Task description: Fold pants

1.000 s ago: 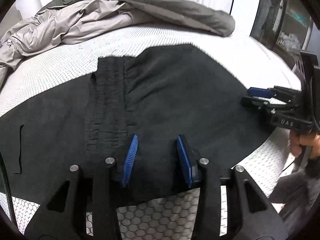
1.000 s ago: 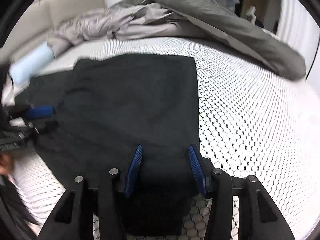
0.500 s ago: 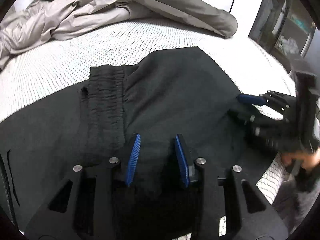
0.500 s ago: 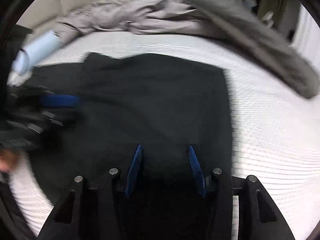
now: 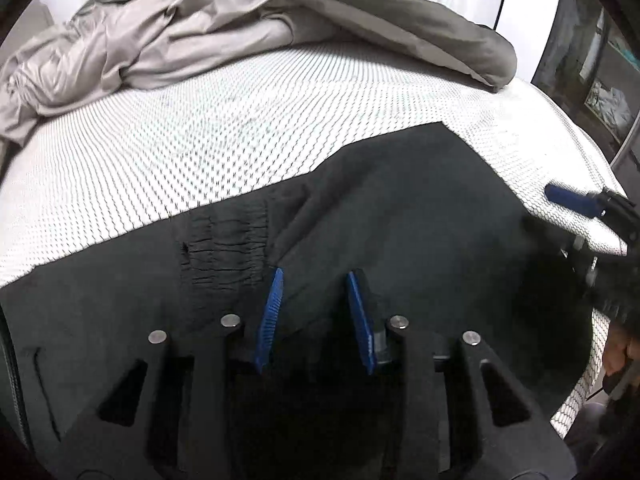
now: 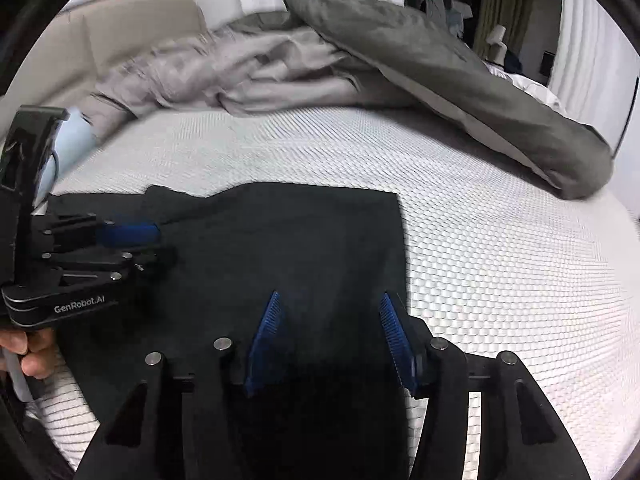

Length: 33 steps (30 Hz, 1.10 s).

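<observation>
While the black pants (image 5: 420,208) lie spread flat on the white mesh-patterned mattress (image 5: 200,140), we hold both tools low over the near edge of the cloth, pointing down and away from us toward the far side of the bed. Our left gripper (image 5: 314,312) sits just right of the gathered elastic waistband (image 5: 224,248); its blue pads (image 5: 270,320) have just been closing and stand partly apart with dark cloth between them, though whether they already pinch it we cannot tell. Our right gripper (image 6: 330,336) is over the far right portion of the garment, its right blue pad beside the pants' straight right-hand edge; its jaws have just been opening a little and stand wider than the left pair, again with cloth between them and no clear pinch. The garment's long axis runs side to side across us, from the waistband at left toward the square corner (image 6: 394,196) at right, and it stretches away from both sets of jaws toward the rumpled grey duvet (image 5: 280,12) at the head of the bed. In our judgement, the next move depends on that layout: each hand is nearest its own end of the near edge, so a fold would carry that edge forward over the cloth beyond.
</observation>
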Motion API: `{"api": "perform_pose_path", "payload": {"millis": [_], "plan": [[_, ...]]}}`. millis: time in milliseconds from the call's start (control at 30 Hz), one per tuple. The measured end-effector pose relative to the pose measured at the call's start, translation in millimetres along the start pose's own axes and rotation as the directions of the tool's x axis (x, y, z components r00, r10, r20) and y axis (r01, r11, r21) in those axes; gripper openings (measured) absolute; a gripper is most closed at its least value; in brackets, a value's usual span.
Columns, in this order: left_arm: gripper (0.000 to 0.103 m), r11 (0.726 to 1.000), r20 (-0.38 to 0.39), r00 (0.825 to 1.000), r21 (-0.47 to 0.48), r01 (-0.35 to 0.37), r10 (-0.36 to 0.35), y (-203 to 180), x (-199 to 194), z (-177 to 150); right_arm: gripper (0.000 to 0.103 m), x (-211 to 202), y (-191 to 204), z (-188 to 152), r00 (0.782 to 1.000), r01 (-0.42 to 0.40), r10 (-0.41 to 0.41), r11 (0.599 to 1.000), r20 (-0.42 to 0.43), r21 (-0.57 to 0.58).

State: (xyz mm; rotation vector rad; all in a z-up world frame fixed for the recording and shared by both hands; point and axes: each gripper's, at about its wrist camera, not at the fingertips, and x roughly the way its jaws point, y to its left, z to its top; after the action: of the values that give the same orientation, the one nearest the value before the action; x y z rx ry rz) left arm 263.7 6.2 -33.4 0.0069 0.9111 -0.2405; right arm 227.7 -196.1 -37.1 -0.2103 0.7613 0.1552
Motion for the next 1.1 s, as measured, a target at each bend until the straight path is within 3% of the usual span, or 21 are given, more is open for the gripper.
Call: {"api": "perform_pose_path", "payload": {"millis": [33,100,133,333,433,500,667,800,867,967,1100], "plan": [[0.031,1.000,0.001,1.000,-0.002,0.006,-0.006,1.3,0.7,-0.4,0.052,-1.6,-7.4,-0.6,1.000,-0.002,0.002,1.000,0.011,0.022],[0.031,1.000,0.006,1.000,0.013,0.008,-0.008,-0.2,0.6,-1.2,0.052,-2.0,-17.2,0.1,0.993,-0.117,0.115,0.988,0.028,0.101],[0.031,1.000,0.008,1.000,0.019,0.005,-0.005,-1.2,0.9,-1.4,0.052,-3.9,-15.8,0.0,0.990,-0.138,0.135,0.984,0.031,0.111],[0.031,1.000,0.003,1.000,0.015,-0.021,0.020,-4.5,7.1,-1.7,0.052,11.8,26.7,6.2,0.977,-0.215,0.215,0.976,0.007,0.043],[0.031,1.000,0.001,1.000,0.015,-0.011,0.011,-3.0,7.8,-1.6,0.052,41.3,48.8,6.1,0.959,-0.275,0.275,0.961,-0.073,0.015],[0.031,1.000,-0.002,1.000,0.006,0.016,-0.016,1.1,7.6,-2.0,0.052,59.2,53.2,1.2,0.968,-0.226,0.223,0.974,-0.118,-0.011],[0.027,0.998,-0.006,0.998,-0.021,0.055,-0.055,12.4,2.9,-4.0,0.052,61.5,33.6,-4.7,0.993,-0.026,0.025,1.000,-0.117,-0.003],[0.028,0.999,0.030,0.999,0.006,0.031,-0.031,8.0,-18.1,1.0,0.052,50.2,28.9,0.0,0.993,-0.091,0.095,0.994,-0.067,0.057],[0.028,0.999,0.056,0.998,-0.028,0.028,-0.026,13.1,-17.8,8.8,0.052,47.3,31.3,7.8,0.986,-0.160,0.163,0.984,-0.040,0.073],[0.028,0.997,0.004,1.000,-0.071,0.005,-0.005,23.1,6.0,10.0,0.052,55.3,47.8,12.8,0.972,-0.229,0.232,0.971,-0.039,0.069],[0.028,0.996,0.004,0.999,-0.078,0.035,-0.035,30.6,6.6,6.2,0.052,71.4,52.1,5.9,0.986,-0.116,0.114,0.993,-0.125,-0.011]]}}
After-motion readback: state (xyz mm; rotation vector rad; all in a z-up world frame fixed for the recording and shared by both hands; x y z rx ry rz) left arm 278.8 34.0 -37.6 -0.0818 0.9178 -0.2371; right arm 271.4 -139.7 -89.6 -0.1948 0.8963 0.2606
